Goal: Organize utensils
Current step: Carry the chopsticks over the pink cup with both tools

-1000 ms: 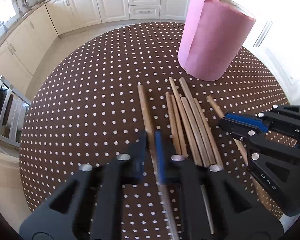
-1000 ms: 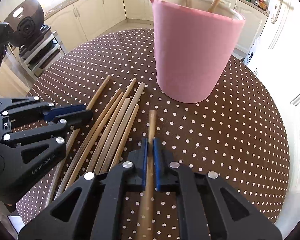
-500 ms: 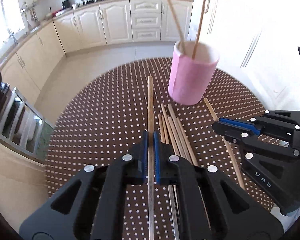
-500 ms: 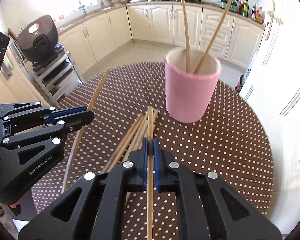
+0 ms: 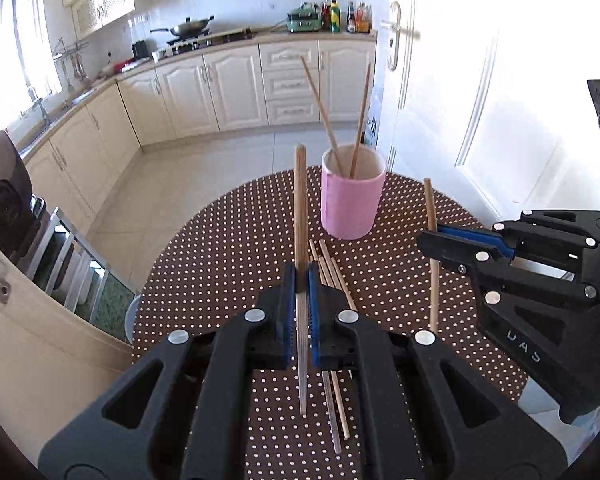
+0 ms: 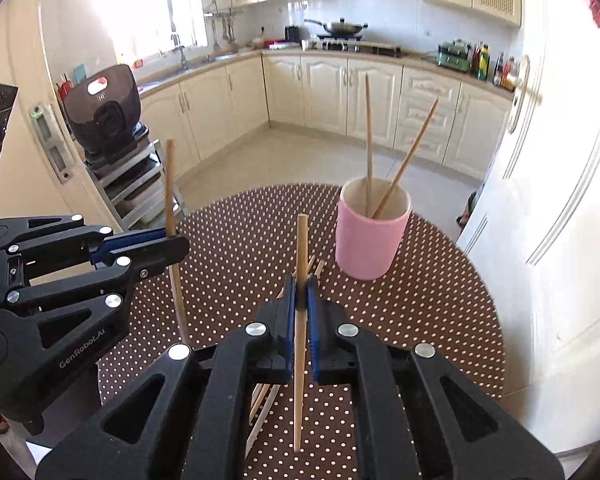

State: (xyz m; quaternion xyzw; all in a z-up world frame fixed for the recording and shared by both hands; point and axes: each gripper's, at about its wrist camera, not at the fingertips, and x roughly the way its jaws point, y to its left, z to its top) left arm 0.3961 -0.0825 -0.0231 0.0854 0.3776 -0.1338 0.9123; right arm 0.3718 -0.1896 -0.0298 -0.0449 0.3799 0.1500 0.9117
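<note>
My left gripper (image 5: pixel 300 276) is shut on a wooden chopstick (image 5: pixel 300 208), held well above the dotted round table (image 5: pixel 228 256). My right gripper (image 6: pixel 299 284) is shut on a second chopstick (image 6: pixel 301 248), also lifted. Each gripper shows in the other's view: the right gripper (image 5: pixel 432 238) with its stick (image 5: pixel 430 204), the left gripper (image 6: pixel 176 240) with its stick (image 6: pixel 169 184). A pink cup (image 5: pixel 352 204) (image 6: pixel 370 236) stands upright at the table's far side with two chopsticks leaning in it. Several more chopsticks (image 5: pixel 332 268) lie on the cloth under the grippers.
The table edge (image 6: pixel 480 304) drops off close to a white door (image 6: pixel 560 200) on the right. A dark appliance on a metal rack (image 6: pixel 108 120) stands left of the table. Cream kitchen cabinets (image 5: pixel 236 88) line the far wall across a tiled floor.
Both grippers have risen from the tabletop, each carrying its chopstick up. The cup and the loose sticks now look smaller and farther below.
</note>
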